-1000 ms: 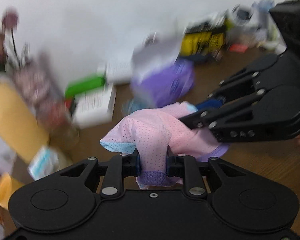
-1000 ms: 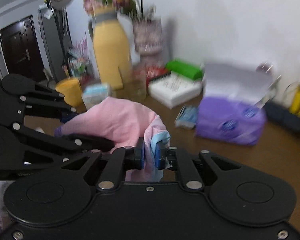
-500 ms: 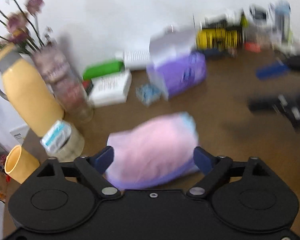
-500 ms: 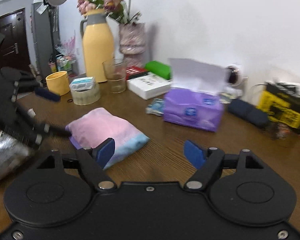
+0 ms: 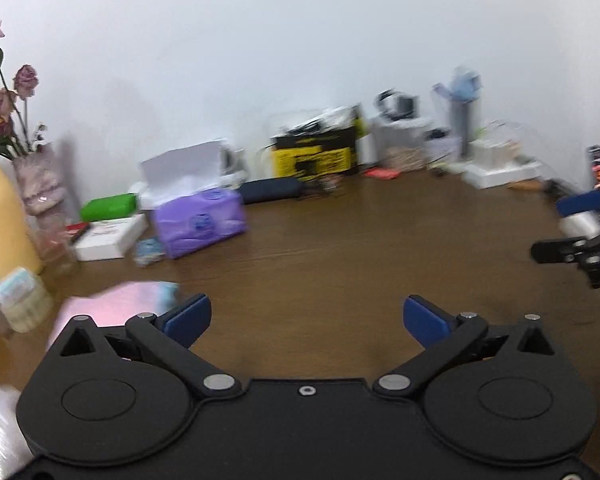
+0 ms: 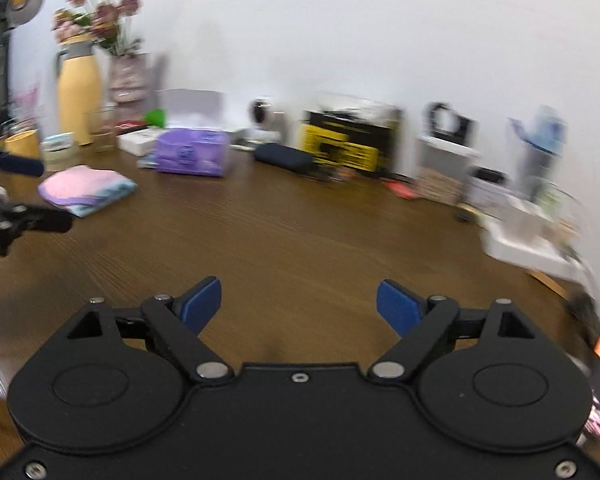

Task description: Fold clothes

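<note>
Folded garment: a pink cloth bundle (image 6: 85,189) with a pale blue edge and a purple underside lies flat on the wooden counter (image 6: 300,232), at the far left, in front of the tape roll (image 6: 59,151) and the yellow flask (image 6: 78,96).
Garment and left tongs: in the left wrist view the bundle (image 5: 116,304) sits low at the left, just beyond the left finger; it is outside the gap, touching neither pad as far as the blur allows.
Garment and right tongs: well apart; the bundle is far off to the left, with bare counter between.
Left tongs (image 5: 306,320): released, blue pads spread wide, only bare wood between them; they have just been opening.
Right tongs (image 6: 299,306): released, pads wide apart over bare counter, nothing between; they too have just been opening.
Other tongs in view: the right tongs appear at the right edge of the left wrist view; the left tongs appear at the left edge of the right wrist view, close to the bundle.
Backdrop: purple tissue pack (image 6: 192,151), yellow and black box (image 6: 348,144), dark pouch (image 6: 284,158) along the white wall.
Change from a second ago: both tongs then pinched the pink cloth, lifted between them; now it lies on the counter and both have drawn away rightward.
</note>
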`<state>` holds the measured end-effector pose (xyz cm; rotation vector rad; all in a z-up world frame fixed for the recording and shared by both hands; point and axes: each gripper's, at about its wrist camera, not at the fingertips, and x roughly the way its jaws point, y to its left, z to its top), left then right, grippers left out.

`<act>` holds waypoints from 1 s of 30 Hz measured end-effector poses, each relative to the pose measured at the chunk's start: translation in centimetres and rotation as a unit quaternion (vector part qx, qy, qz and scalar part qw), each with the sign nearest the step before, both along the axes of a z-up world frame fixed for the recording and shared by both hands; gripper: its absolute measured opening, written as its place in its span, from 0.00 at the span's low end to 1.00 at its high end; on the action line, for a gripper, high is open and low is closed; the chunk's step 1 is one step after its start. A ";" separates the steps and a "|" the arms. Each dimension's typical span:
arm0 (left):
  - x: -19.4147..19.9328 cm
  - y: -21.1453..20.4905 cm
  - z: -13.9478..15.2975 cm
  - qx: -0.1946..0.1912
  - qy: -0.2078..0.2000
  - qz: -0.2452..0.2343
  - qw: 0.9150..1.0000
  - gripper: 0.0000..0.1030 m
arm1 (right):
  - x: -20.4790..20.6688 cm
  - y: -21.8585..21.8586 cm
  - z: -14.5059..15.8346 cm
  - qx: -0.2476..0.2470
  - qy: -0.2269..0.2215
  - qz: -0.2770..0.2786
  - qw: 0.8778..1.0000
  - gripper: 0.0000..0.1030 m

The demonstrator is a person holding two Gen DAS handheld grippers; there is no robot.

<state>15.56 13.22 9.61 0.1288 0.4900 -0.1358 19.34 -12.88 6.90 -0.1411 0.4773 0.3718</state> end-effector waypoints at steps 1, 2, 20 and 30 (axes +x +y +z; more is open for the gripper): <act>-1.1 -1.3 -0.4 -0.011 0.000 -0.002 1.000 1.00 | -1.4 -1.2 -0.4 0.002 -0.003 -0.008 1.000 0.87; -2.2 -2.4 -0.6 -0.019 -0.006 0.000 1.000 1.00 | -3.0 -2.4 -0.8 0.003 -0.007 -0.012 1.000 0.87; -14.6 -13.0 -6.4 -0.037 -0.065 0.038 0.996 1.00 | -17.7 -8.9 -6.9 0.132 -0.040 -0.105 0.985 0.92; -15.2 -10.8 -6.9 -0.060 -0.037 0.068 0.995 1.00 | -18.0 -5.5 -7.6 0.104 -0.027 -0.096 0.990 0.92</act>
